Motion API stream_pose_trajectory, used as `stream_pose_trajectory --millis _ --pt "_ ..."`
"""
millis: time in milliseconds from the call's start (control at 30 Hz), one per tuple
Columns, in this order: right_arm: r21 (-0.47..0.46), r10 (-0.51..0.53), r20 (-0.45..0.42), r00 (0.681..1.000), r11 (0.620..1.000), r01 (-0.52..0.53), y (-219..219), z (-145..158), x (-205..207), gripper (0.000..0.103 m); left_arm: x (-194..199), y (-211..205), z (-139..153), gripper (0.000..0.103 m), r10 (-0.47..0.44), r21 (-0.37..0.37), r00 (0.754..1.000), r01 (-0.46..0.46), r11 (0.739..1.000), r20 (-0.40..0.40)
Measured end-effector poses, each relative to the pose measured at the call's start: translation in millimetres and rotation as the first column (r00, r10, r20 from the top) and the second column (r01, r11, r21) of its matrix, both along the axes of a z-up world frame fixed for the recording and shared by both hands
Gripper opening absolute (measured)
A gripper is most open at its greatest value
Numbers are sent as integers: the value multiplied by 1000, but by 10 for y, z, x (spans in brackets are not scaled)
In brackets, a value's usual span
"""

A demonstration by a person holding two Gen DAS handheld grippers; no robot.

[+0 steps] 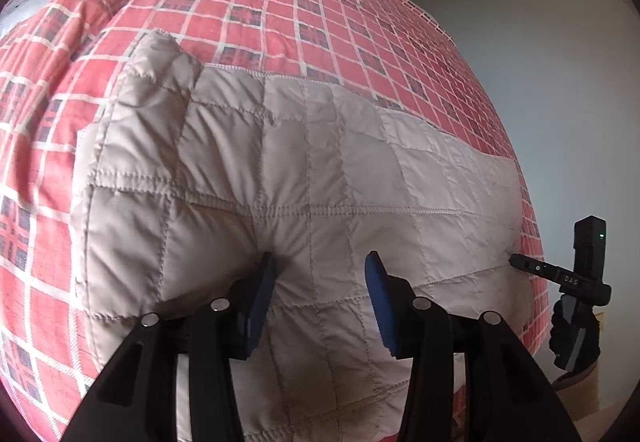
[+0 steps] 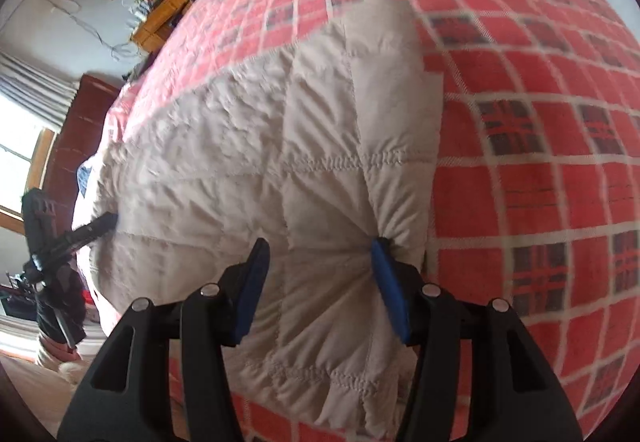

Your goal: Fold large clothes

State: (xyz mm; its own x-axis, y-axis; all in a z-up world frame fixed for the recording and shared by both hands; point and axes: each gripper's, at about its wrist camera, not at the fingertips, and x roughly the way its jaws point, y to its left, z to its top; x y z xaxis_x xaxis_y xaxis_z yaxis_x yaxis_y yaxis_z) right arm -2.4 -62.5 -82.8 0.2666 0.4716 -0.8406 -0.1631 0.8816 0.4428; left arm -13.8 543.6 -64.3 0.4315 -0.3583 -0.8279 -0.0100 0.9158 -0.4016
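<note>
A beige quilted jacket lies folded on a red plaid bedspread. My left gripper is open, its blue fingertips pressed down into the jacket's near part with padding bulging between them. The right gripper touches the jacket's right edge in this view. In the right wrist view the jacket fills the middle, and my right gripper stands open over it. Fabric puckers around its right fingertip, close to the jacket's edge. The left gripper pokes the jacket's far left side.
The bedspread runs far beyond the jacket on all sides. Wooden shelves and a desk stand past the bed, with a window at the left. A pale wall lies to the bed's right. A gloved hand holds the right gripper.
</note>
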Motion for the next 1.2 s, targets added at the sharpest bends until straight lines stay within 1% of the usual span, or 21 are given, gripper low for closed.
stream_pose_trajectory --millis 33,100,200,233,267,333,433,500,567,667,733,767,800,900,933,967,1000,1067,1100,1200 --pt "8 -4 18 1000 1000 4 -31 88 -27 57 -14 -17 42 54 5 6 1000 -5 1000 7" --pt "21 -17 45 999 1000 16 -122 248 -96 68 -36 -52 115 55 7 32 1000 -8 999 20" --pt "43 -41 31 999 998 39 -298 275 -127 70 -51 -134 203 58 -11 65 999 9 998 38" --pt "54 -49 18 999 997 48 -362 238 -122 70 -58 -166 227 62 -22 69 999 19 997 40" --pt "69 -54 -3 999 996 54 -420 190 -121 72 -59 -193 242 63 -30 71 999 27 997 38" --pt "122 -43 -57 997 991 50 -491 36 -130 72 -63 -242 253 63 -47 67 998 44 997 42" --pt "157 -51 -104 993 985 67 -579 -180 -138 72 -53 -283 205 63 -54 72 998 52 996 29" --pt "210 -63 -134 989 973 90 -632 -313 -129 72 -50 -294 152 63 -54 80 998 53 995 12" --pt "243 -64 -157 986 965 102 -662 -436 -92 73 -43 -297 102 63 -52 90 999 52 995 -2" --pt "254 -53 -163 985 963 94 -643 -526 -36 73 -39 -298 84 63 -49 103 999 49 993 -6" --pt "269 -32 -148 988 960 71 -596 -514 -5 69 -41 -301 99 63 -47 117 999 47 992 -2" --pt "278 -18 -147 989 959 58 -552 -514 2 62 -44 -304 103 63 -45 124 999 45 991 0" --pt "292 4 -152 988 956 41 -483 -522 29 61 -47 -306 107 63 -43 130 999 42 991 1" --pt "264 48 -144 988 965 -8 -328 -514 84 61 -56 -305 110 63 -40 134 999 39 990 5" --pt "264 53 -144 988 964 -13 -310 -505 100 59 -60 -307 113 63 -40 138 999 39 990 7" --pt "266 56 -147 988 964 -15 -291 -494 116 50 -64 -310 114 63 -40 143 999 39 989 9" --pt "286 62 -156 986 958 -16 -293 -495 135 39 -67 -311 117 63 -41 147 999 39 988 9" --pt "313 65 -161 985 950 -12 -311 -487 140 28 -73 -317 131 63 -42 152 999 40 988 12" --pt "298 67 -150 986 954 -20 -302 -443 133 24 -76 -320 139 63 -43 153 999 40 987 15" --pt "244 65 -108 992 969 -37 -236 -282 94 17 -81 -324 180 63 -47 161 999 42 986 25"
